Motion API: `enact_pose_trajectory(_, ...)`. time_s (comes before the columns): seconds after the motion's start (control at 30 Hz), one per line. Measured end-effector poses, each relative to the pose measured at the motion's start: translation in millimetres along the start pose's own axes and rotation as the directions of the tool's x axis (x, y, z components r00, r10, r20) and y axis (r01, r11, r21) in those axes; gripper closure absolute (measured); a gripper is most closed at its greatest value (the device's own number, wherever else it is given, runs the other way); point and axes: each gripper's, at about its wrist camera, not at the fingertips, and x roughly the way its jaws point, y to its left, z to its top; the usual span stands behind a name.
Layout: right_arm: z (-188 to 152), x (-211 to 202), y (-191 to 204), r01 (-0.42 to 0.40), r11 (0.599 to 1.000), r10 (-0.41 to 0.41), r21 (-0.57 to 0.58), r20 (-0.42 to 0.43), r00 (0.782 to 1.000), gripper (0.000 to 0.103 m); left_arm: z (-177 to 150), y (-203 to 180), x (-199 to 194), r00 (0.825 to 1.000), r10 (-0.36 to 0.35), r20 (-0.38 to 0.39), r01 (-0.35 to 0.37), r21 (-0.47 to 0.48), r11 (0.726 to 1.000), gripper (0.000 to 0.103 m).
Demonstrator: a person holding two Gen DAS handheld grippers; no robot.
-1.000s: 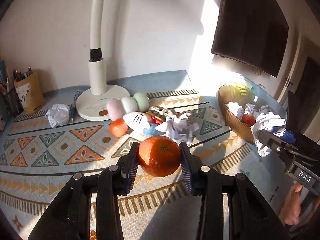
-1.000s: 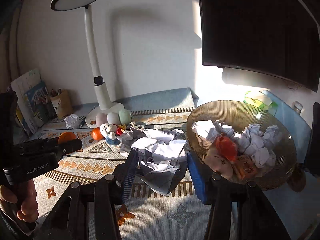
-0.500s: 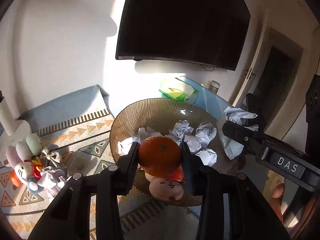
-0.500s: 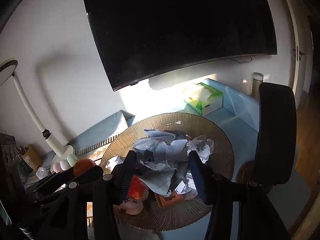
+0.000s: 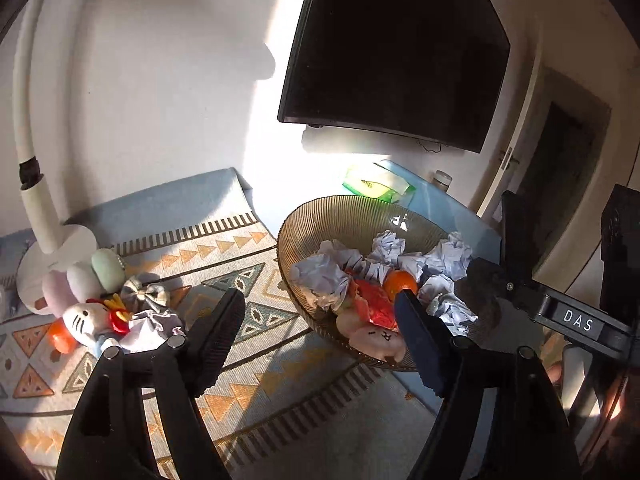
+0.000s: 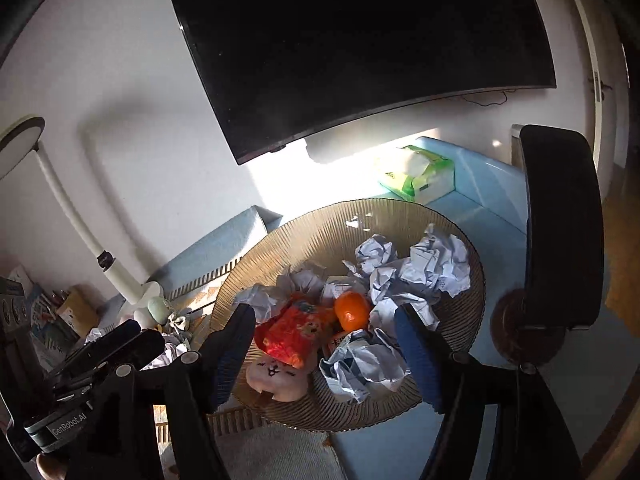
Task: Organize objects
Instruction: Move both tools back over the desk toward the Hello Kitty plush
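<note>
An orange [image 6: 351, 315] lies in the ribbed amber bowl [image 6: 304, 236]; crumpled paper balls [image 6: 434, 266] surround it.

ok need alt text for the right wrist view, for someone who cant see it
A ribbed brown bowl holds crumpled paper balls, an orange, a red packet and a pink plush toy. The right hand-held gripper hangs over it, jaws opening, nothing between them.

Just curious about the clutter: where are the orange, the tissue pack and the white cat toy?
orange [image 6: 351, 311]: right wrist view, middle of its peel.
tissue pack [image 6: 420, 176]: right wrist view, its top.
white cat toy [image 5: 86, 317]: left wrist view, its face.
</note>
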Motion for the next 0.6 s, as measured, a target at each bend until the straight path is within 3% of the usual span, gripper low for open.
enact_pose_trajectory(0.13,-7.1,-11.8,60.5,-0.097,0.989,0.099,-0.110,0.019,0.995,0.033,-6.4,23.5,-56.3,0.991,0.108,0.080,-0.108,-0.013,0.994,0.027)
enact_pose_trajectory(0.23,-20.1,-9.1,105.9,-0.162,0.971,0.162,-0.177,-0.012,0.987,0.033,-16.2,45.3,-91.5,0.977,0.186,0.099,-0.182,-0.046,0.982,0.027)
enact_pose_trajectory(0.3,-32.2,-0.1,131.7,-0.206,0.956,0.201,-0.207,-0.046,0.978,0.033,-28.3,61.7,-109.3,0.955,0.277,0.105,-0.270,-0.075,0.960,0.027)
enact_pose_trajectory(0.37,-50.0,13.0,156.5,-0.233,0.942,0.219,-0.241,-0.082,0.972,0.033,-42.5,81.2,-119.5,0.926,0.364,0.102,-0.354,-0.107,0.929,0.020)
enact_pose_trajectory(0.47,-80.7,31.9,185.6,-0.239,0.919,0.219,-0.313,-0.099,0.971,0.034,-66.6,112.3,-119.4,0.864,0.498,0.072,-0.486,-0.134,0.863,0.018)
enact_pose_trajectory(0.5,-90.1,38.3,191.9,-0.240,0.911,0.219,-0.336,-0.100,0.971,0.034,-74.7,122.1,-115.5,0.853,0.520,0.053,-0.509,-0.141,0.849,0.018)
enact_pose_trajectory(0.6,-107.1,52.6,198.5,-0.236,0.901,0.214,-0.364,-0.099,0.972,0.034,-95.2,144.5,-102.2,0.853,0.521,0.005,-0.511,-0.184,0.839,0.018)
